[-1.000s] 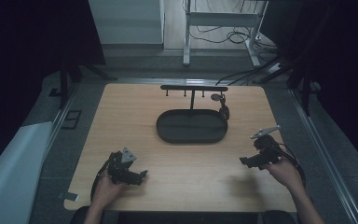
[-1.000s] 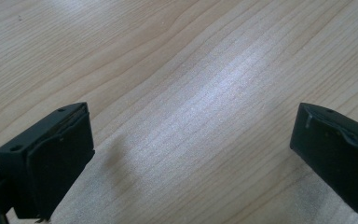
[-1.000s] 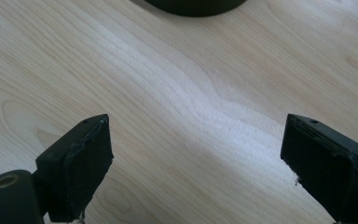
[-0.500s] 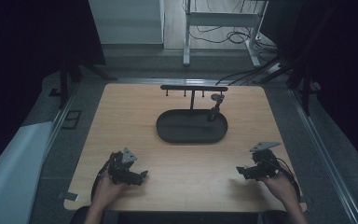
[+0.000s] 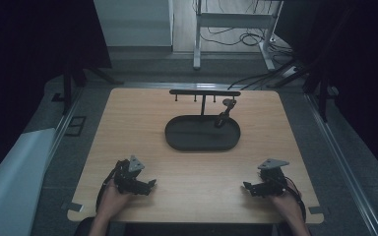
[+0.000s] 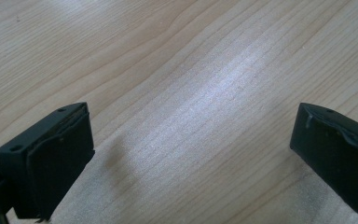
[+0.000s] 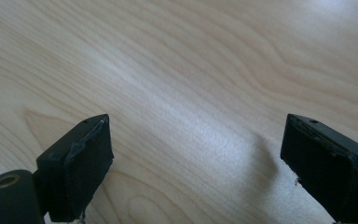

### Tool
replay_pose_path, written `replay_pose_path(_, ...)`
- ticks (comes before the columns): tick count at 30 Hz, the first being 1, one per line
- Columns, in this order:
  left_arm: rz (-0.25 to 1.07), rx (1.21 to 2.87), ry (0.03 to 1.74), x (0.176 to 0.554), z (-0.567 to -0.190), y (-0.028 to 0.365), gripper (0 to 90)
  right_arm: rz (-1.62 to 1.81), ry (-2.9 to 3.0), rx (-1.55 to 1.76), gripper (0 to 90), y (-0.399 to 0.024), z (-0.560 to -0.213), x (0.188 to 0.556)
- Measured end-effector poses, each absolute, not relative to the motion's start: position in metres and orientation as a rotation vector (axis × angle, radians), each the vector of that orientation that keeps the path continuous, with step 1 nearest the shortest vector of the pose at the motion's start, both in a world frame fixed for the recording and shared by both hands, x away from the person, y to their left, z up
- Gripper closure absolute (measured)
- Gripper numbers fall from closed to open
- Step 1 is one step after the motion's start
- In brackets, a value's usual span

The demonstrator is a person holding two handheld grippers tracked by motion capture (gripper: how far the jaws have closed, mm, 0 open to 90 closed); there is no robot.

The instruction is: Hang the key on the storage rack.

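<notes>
- Small dark object (image 5: 225,112): hangs by its top from the right end of the crossbar and leans down-left so its lower tip meets the tray near the right end. Its long axis is steeply tilted, neither upright nor flat. What exactly it is cannot be told at this distance.
- Rack (image 5: 204,93): a thin black crossbar on a single post, running left to right across the far half of the table, with short pegs beneath it. The post rises from the back of the tray.
- Tray (image 5: 177,140): a dark oval dish at mid-table, its long axis parallel to the crossbar.
- Key relation: the object lies farther up the table from both grippers and right of the table's centre line. The right gripper is the nearer one; from it the object lies forward and to the left.
- Right gripper (image 5: 250,188): low over the near right part of the table (image 5: 128,118), well apart from the tray. In the right gripper view its jaws stand wide apart, having just opened a little more, with bare wood between them. It holds nothing.
- Left gripper (image 5: 147,186): low over the near left part of the table. In the left gripper view its jaws are spread wide over bare wood, gripping nothing.
</notes>
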State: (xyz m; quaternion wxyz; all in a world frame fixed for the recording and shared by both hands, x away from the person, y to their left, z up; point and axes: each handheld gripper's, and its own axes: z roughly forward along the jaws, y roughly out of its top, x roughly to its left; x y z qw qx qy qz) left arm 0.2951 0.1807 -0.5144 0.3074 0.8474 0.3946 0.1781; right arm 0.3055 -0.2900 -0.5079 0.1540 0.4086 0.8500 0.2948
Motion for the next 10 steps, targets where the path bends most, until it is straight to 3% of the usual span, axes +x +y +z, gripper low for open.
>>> replay_pose_path(10,0.468,2.246,1.038,0.2960,-0.5141,0.1787,0.0,0.873,2.442,1.192,2.7,-0.2926,-0.5118,0.3045)
